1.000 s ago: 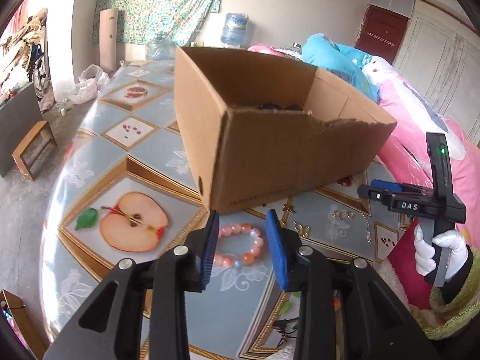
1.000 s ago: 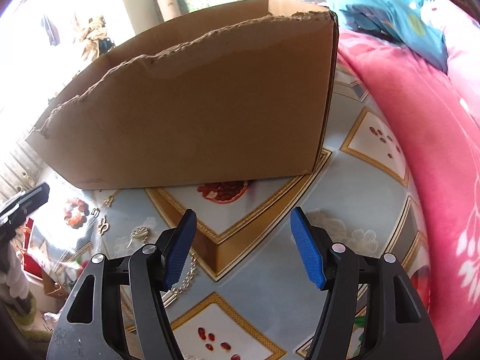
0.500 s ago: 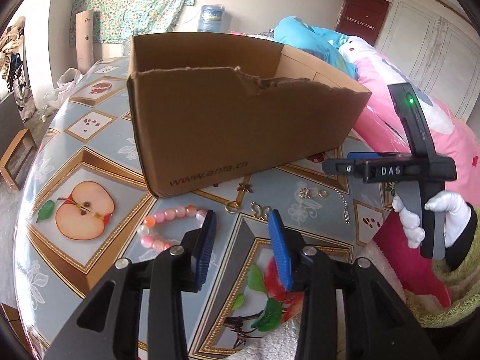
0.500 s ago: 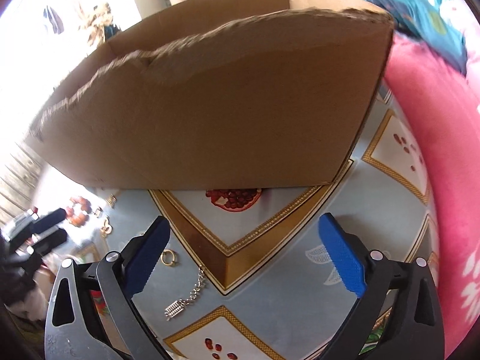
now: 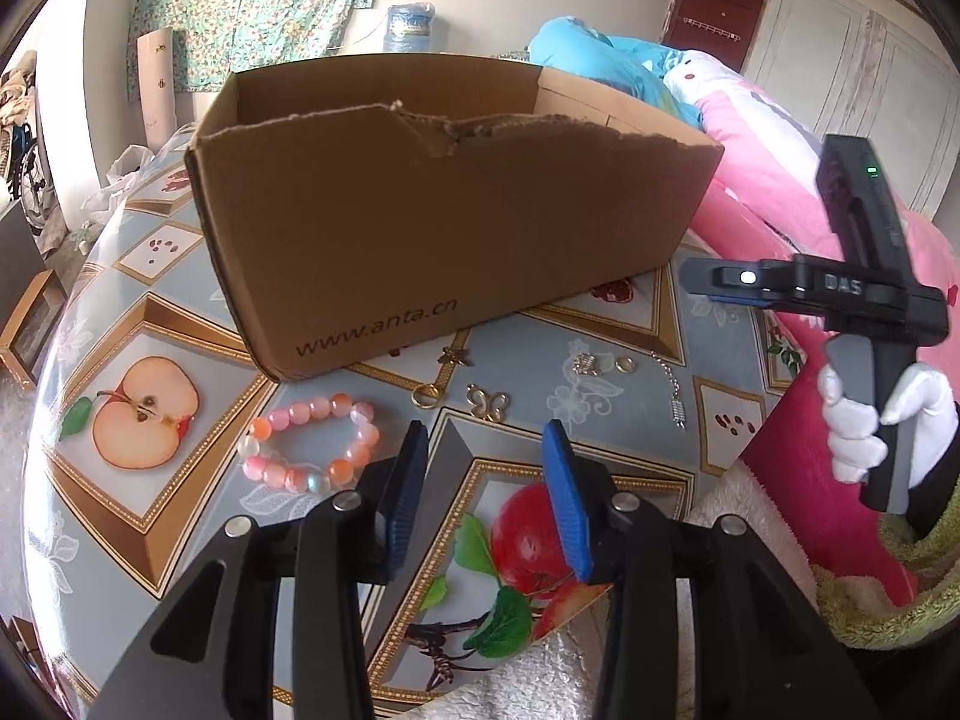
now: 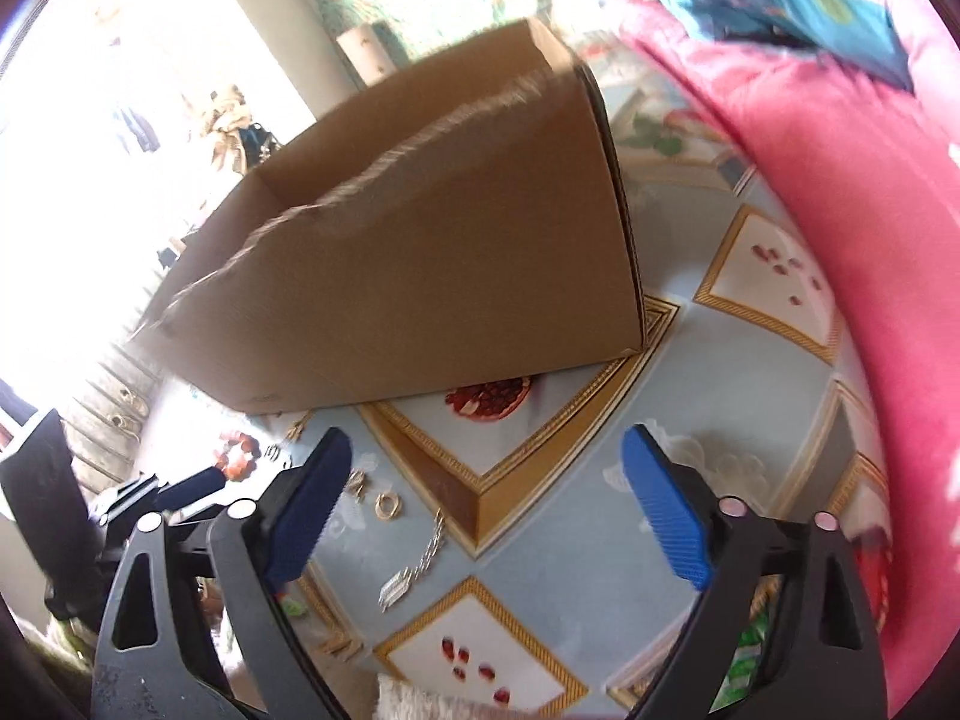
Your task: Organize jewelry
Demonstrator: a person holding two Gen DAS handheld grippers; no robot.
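A pink bead bracelet (image 5: 309, 444) lies on the fruit-print tablecloth (image 5: 150, 498) in front of a torn cardboard box (image 5: 444, 228). To its right lie a gold ring (image 5: 425, 399), a butterfly charm (image 5: 487, 403), a star charm (image 5: 454, 356), a silver charm (image 5: 585, 365), a small ring (image 5: 626, 365) and a chain (image 5: 675, 390). My left gripper (image 5: 485, 480) hovers just right of the bracelet, its jaws opening with nothing between them. My right gripper (image 6: 486, 468), held by a white-gloved hand (image 5: 858, 420), hangs above the chain (image 6: 420, 564) and ring (image 6: 387, 504), wide and closing on nothing.
A pink and blue quilt (image 5: 756, 138) presses against the table's right side, close to the box (image 6: 450, 276). A fluffy cloth (image 5: 528, 684) lies at the near table edge. A low wooden stool (image 5: 30, 324) and bags stand on the floor at left.
The left gripper has slid right, so the bracelet now lies left of its fingers, and its jaws have widened a little. The right gripper's jaws spread much wider and it drew back from the box.
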